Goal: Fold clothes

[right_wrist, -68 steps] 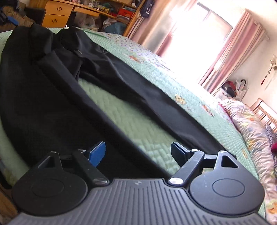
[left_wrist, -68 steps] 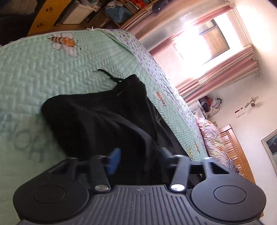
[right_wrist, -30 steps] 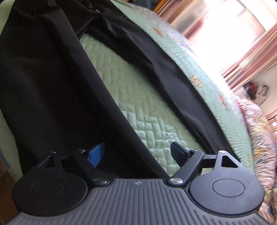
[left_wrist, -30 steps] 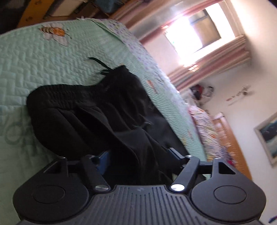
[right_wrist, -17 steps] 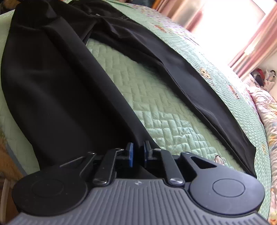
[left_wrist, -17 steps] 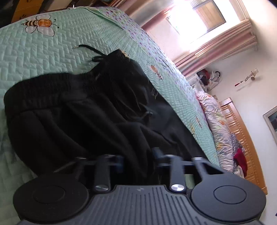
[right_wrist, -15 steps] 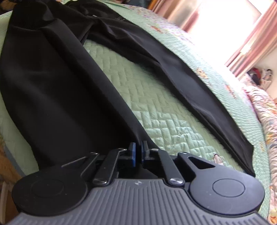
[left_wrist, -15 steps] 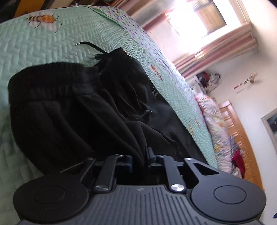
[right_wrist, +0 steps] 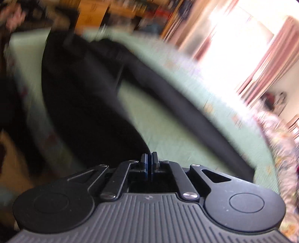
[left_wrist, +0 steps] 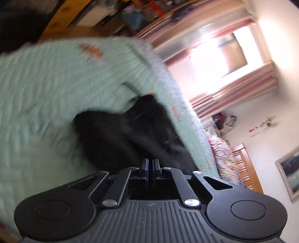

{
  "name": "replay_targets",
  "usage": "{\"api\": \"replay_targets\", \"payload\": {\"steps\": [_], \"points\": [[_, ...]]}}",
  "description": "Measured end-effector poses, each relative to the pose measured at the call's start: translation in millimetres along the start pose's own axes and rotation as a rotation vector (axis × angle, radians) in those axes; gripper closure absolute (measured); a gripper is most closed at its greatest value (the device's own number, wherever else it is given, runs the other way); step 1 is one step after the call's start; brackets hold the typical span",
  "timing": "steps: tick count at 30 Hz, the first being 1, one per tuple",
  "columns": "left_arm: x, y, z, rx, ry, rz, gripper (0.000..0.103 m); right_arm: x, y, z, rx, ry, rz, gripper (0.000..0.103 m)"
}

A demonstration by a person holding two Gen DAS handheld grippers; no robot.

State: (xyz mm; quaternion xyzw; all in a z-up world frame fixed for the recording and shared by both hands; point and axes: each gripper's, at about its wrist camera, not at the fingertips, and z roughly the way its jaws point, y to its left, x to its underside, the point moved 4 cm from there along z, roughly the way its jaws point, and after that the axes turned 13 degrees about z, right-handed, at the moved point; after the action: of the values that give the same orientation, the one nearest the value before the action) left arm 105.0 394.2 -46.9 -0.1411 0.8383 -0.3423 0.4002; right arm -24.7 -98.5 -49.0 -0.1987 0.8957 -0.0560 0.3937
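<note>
Black trousers lie on a mint green quilted bedspread. In the left wrist view my left gripper is shut on a fold of the trousers near the waist end, and the cloth rises to the jaws. In the right wrist view my right gripper is shut on the edge of one trouser leg. The other leg runs away to the right across the bedspread. Both views are blurred by motion.
A bright window with pink curtains is at the far side. Wooden drawers and cluttered shelves stand past the bed's end. A floral pillow and wooden headboard are at the right.
Both grippers went from open to shut on the trousers about half a second ago. Now both have lifted and swung, and the cloth is pulled up with them.
</note>
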Motion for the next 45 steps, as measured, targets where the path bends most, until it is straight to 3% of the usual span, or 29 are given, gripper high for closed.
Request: {"api": "replay_targets", "payload": {"steps": [3, 5, 7, 9, 11, 13, 15, 18, 21, 24, 27, 29, 30, 31, 33, 36, 40, 43, 45], "points": [[34.3, -9.2, -6.4, 0.044, 0.023, 0.021, 0.094, 32.5, 4.3, 10.2, -0.020, 0.052, 0.125, 0.097], [53.2, -23.1, -11.6, 0.083, 0.028, 0.042, 0.086, 37.2, 2.6, -1.9, -0.028, 0.012, 0.198, 0.090], [69.8, -32.6, -13.0, 0.107, 0.040, 0.037, 0.081, 40.0, -4.5, -16.8, -0.011, -0.039, 0.286, 0.063], [86.1, -41.6, -10.2, 0.136, 0.060, 0.031, 0.077, 47.4, -22.1, -29.4, -0.002, -0.072, 0.417, 0.048], [101.7, -53.1, -3.3, 0.166, 0.092, 0.038, 0.073, 61.3, -48.6, -40.3, 0.016, -0.100, 0.568, 0.042], [114.9, -65.8, 6.0, 0.193, 0.126, 0.048, 0.070, 87.6, -85.1, -52.2, 0.088, -0.131, 0.788, 0.036], [124.7, -79.8, 18.6, 0.218, 0.162, 0.063, 0.069, 120.5, -128.1, -62.3, 0.128, -0.177, 1.098, 0.031], [135.6, -101.4, 35.3, 0.247, 0.206, 0.088, 0.067, 175.5, -176.4, -60.3, 0.042, -0.235, 1.586, 0.031], [142.1, -123.7, 48.6, 0.262, 0.236, 0.121, 0.056, 204.5, -197.9, -43.2, -0.044, -0.287, 1.827, 0.031], [148.3, -139.9, 56.1, 0.273, 0.252, 0.144, 0.054, 207.5, -202.6, -21.7, -0.079, -0.271, 1.864, 0.031], [154.1, -149.5, 60.3, 0.273, 0.262, 0.155, 0.050, 213.1, -200.0, -12.1, -0.002, -0.191, 1.901, 0.031], [156.9, -151.9, 62.2, 0.269, 0.268, 0.151, 0.048, 216.0, -195.9, -9.8, -0.023, -0.206, 1.944, 0.032], [157.0, -152.2, 64.0, 0.265, 0.272, 0.148, 0.048, 215.9, -195.0, -8.8, -0.046, -0.232, 1.952, 0.042], [157.0, -152.5, 65.9, 0.262, 0.276, 0.145, 0.048, 213.4, -194.8, -8.1, -0.064, -0.249, 1.944, 0.070], [158.6, -152.6, 71.5, 0.257, 0.285, 0.139, 0.048, 202.8, -195.4, -10.3, -0.025, -0.237, 1.882, 0.094], [161.7, -152.6, 79.4, 0.253, 0.303, 0.131, 0.048, 181.8, -195.0, -18.6, 0.006, -0.288, 1.822, 0.096], [165.9, -152.6, 89.0, 0.248, 0.333, 0.122, 0.048, 146.2, -194.3, -24.9, -0.032, -0.375, 1.759, 0.096], [165.3, -157.8, 95.7, 0.241, 0.349, 0.128, 0.048, 107.8, -204.6, -13.3, -0.049, -0.381, 1.733, 0.096], [161.6, -165.7, 98.6, 0.233, 0.349, 0.142, 0.048, 64.5, -215.2, -6.8, -0.098, -0.416, 1.710, 0.096]]}}
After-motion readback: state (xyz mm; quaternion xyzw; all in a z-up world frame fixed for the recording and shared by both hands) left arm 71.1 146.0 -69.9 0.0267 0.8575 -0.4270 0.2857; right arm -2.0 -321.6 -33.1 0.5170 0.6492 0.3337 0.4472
